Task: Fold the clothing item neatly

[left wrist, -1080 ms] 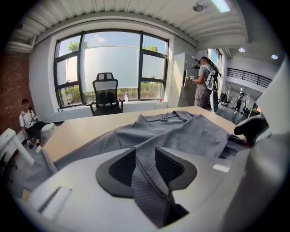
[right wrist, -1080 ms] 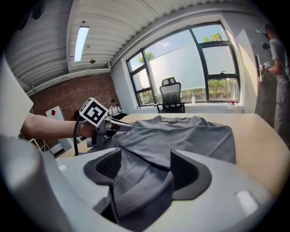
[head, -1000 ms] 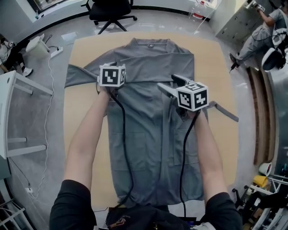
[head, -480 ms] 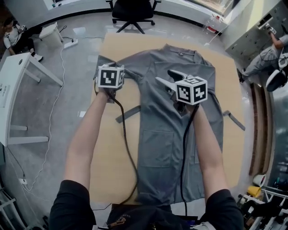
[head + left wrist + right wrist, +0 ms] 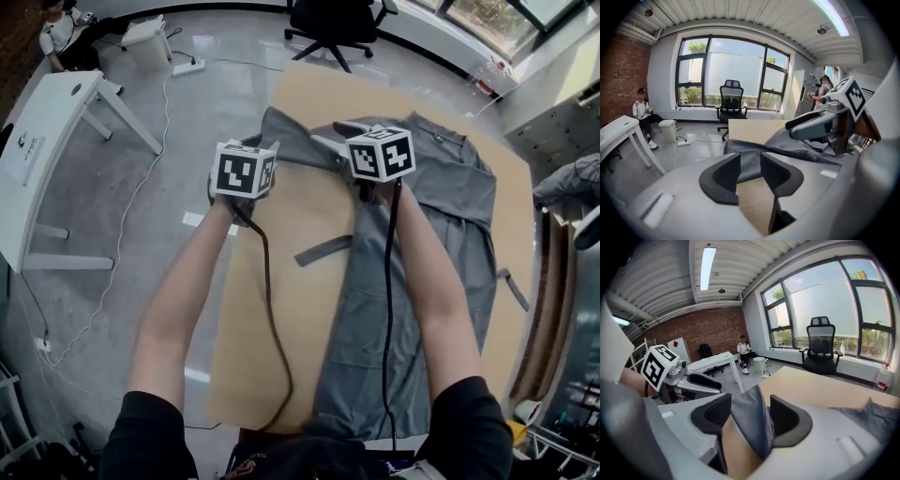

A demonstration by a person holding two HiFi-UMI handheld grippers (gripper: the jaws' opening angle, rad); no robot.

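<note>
The right tool (image 5: pixel 750 404), jaws just closing loosely round a raised fold of the grey cloth work coat (image 5: pixel 441 206), and the left tool (image 5: pixel 749 161), jaws apart at its edge (seen only in their own views), should probably grip fully before pulling; the head view alone shows the coat spread on the pale wooden bench (image 5: pixel 281 309).

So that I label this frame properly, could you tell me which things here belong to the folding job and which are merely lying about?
Job: grey garment, loose belt, wooden table.
Lying about: office chair, white desk, white bin, power strip.
</note>
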